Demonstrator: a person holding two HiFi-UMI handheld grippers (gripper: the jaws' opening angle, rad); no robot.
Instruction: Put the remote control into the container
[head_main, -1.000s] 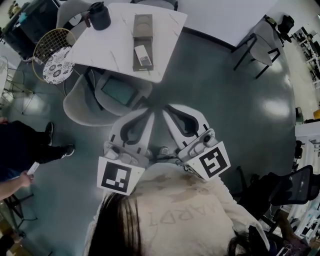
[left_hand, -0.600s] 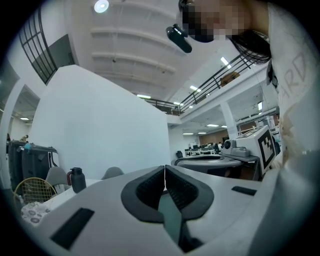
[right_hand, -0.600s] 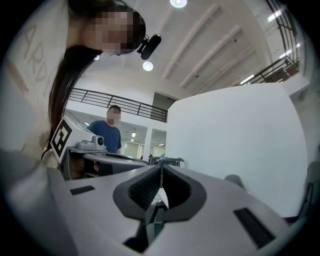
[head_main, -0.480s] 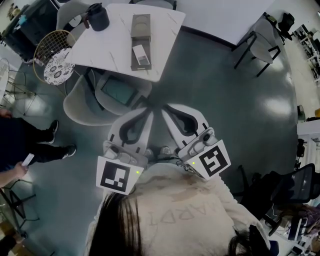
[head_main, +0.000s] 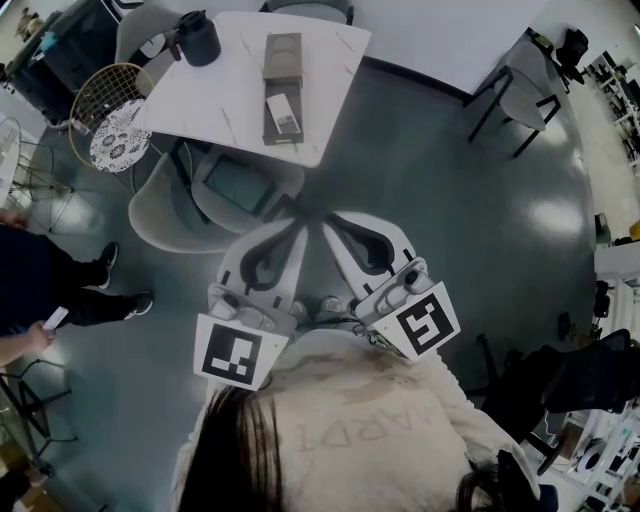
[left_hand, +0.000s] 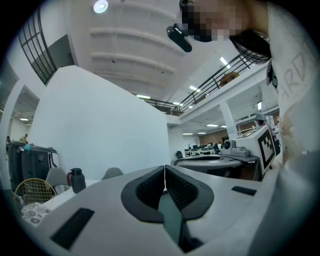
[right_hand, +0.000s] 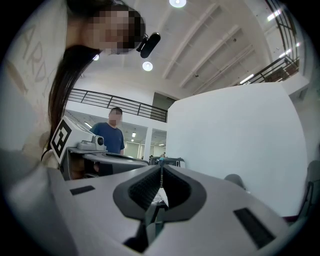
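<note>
Far ahead in the head view stands a white table (head_main: 230, 100). On it lies a long grey-brown container (head_main: 283, 60), and a white remote control (head_main: 284, 113) rests on the container's near half; whether it sits inside I cannot tell. My left gripper (head_main: 301, 226) and right gripper (head_main: 329, 222) are held close to my chest, well short of the table, with their tips side by side above the floor. Both are shut with nothing between the pads, as the left gripper view (left_hand: 164, 169) and the right gripper view (right_hand: 161, 168) confirm.
A dark jug (head_main: 197, 35) stands at the table's far left corner. A grey chair (head_main: 215, 195) is tucked at the near side, with a wire chair with a lace cushion (head_main: 112, 128) to its left. A person (head_main: 40, 290) stands at the left and a black-legged chair (head_main: 515, 90) at the right.
Both grippers stay shut and in place. The person at the left has shifted their feet, and the table has drifted slightly in the view.
</note>
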